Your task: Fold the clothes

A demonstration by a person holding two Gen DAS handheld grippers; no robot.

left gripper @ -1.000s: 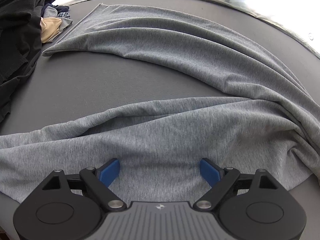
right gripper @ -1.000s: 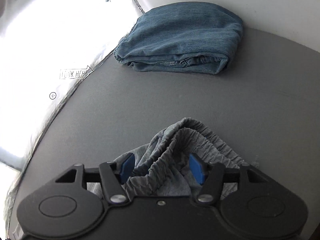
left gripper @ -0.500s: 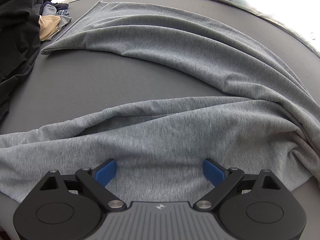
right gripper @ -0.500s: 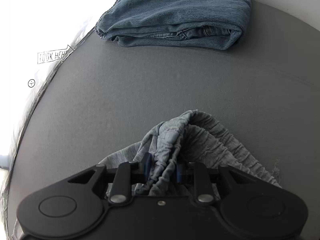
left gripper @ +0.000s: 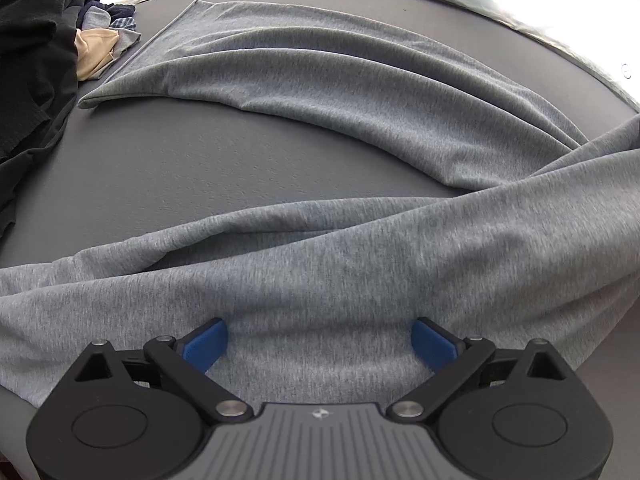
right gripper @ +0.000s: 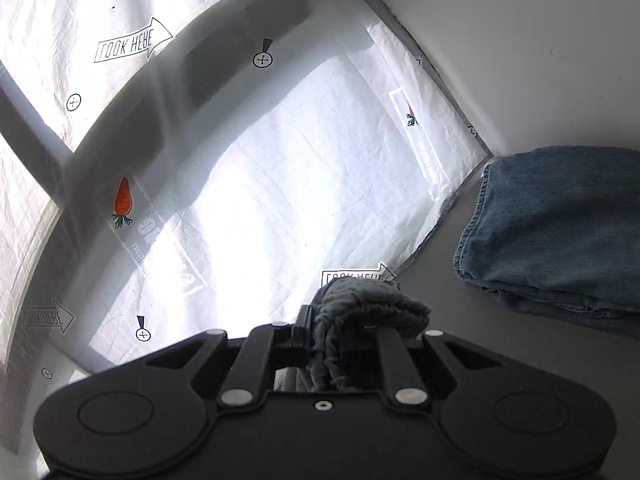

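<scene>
- The left gripper (left gripper: 319,340) sits at the bottom centre of its view, its blue pads (left gripper: 204,342) spread wide and having just been opening further. Grey fabric lies under and between them, but neither pad presses on it.
- The grey garment (left gripper: 340,128) sprawls across most of the left wrist view on the dark grey table (left gripper: 208,164). One long fold sweeps from the upper left to the right edge, and a second band crosses the lower half of the frame.
- At the right edge of that view, the cloth rises off the table toward the upper right.
- A pile of dark clothes (left gripper: 32,52) fills the upper left corner, with a tan piece (left gripper: 94,54) tucked against it — just beside the garment's far hem.
- The right gripper (right gripper: 340,340) sits low and centre in its view, its jaws having just been closing; they are now pinched tight on a gathered, ribbed bunch of the grey garment (right gripper: 368,312), which humps up over the fingers.
- Folded blue jeans (right gripper: 560,232) lie at the right of the right wrist view, apart from the gripper.
- Behind, the upper left of that view shows a white printed sheet (right gripper: 280,200) with "LOOK HERE" arrows and a carrot sticker (right gripper: 123,202).
</scene>
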